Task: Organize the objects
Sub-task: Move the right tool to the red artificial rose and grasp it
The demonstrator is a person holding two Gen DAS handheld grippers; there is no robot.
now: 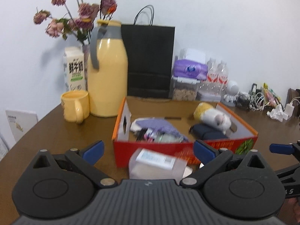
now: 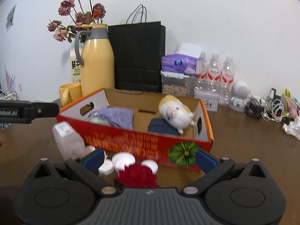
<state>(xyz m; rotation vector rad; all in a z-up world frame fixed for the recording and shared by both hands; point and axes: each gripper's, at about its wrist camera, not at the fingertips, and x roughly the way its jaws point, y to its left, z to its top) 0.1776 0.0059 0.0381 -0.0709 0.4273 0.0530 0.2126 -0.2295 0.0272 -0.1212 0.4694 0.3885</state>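
L gripper (image 1: 148,151) hangs jaws apart over the clear bottle (image 1: 156,166) lying against the red box (image 1: 225,144) front wall on the table; R gripper (image 2: 149,159), jaws also apart, sits above white caps (image 2: 123,161) and a red flower (image 2: 136,176). Probably mid-pickup, though blur hides contact; next: close on bottle, lift over wall, drop inside w/ the plush (image 2: 176,112).

The left hand-held gripper (image 1: 148,151) and right hand-held gripper (image 2: 149,158) look alike: matte black ribbed bodies, round side housings, silver pivot pins and blue finger pads (image 1: 93,150); white "Robot.AI" lettering marks one black arm
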